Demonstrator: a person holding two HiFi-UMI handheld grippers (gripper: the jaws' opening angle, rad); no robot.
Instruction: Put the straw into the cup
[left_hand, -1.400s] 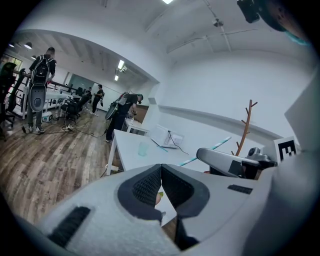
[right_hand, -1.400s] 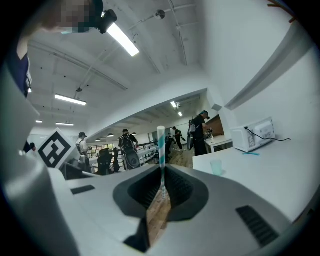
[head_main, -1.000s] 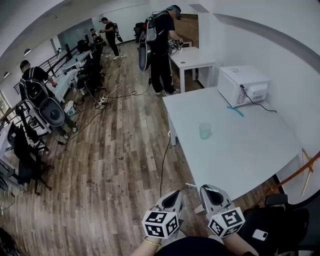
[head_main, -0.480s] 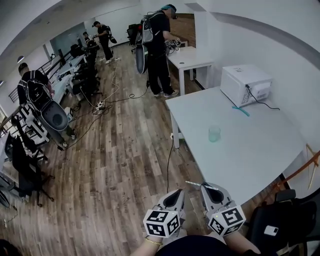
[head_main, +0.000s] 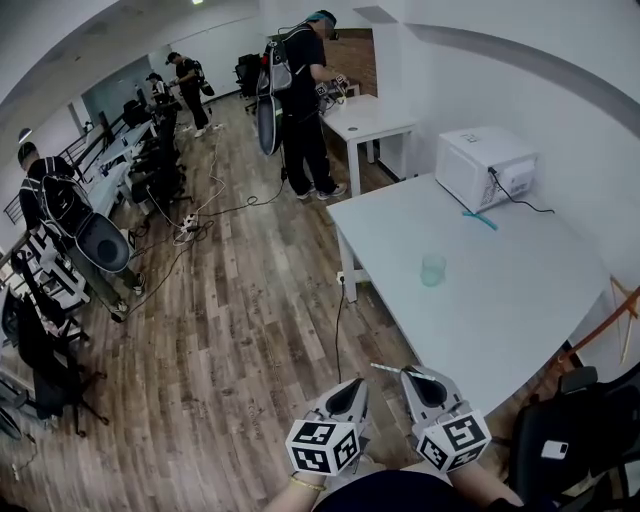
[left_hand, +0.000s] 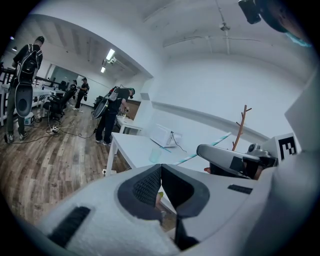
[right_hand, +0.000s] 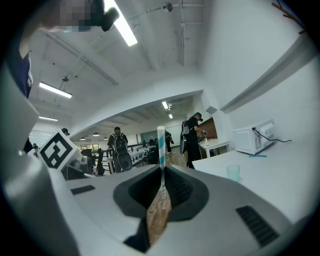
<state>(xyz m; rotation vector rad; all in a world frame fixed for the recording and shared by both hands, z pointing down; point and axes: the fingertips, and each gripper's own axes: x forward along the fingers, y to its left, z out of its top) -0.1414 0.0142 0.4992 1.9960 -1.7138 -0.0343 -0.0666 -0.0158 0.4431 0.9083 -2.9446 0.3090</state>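
A clear greenish cup stands upright near the middle of the white table; both gripper views also show the cup far ahead. My right gripper hovers short of the table's near corner, shut on a teal-and-white striped straw. The straw sticks out to the left of its tip. My left gripper is beside it over the wooden floor, shut with nothing between its jaws. In the left gripper view the straw points toward the table.
A white microwave sits at the table's far end with a second teal straw in front of it. A black chair is at lower right. A cable hangs off the table. Several people stand farther back.
In the head view the table and cup have slid slightly right and closer. Both grippers keep their place at the bottom of the picture, and the straw stays in the right one.
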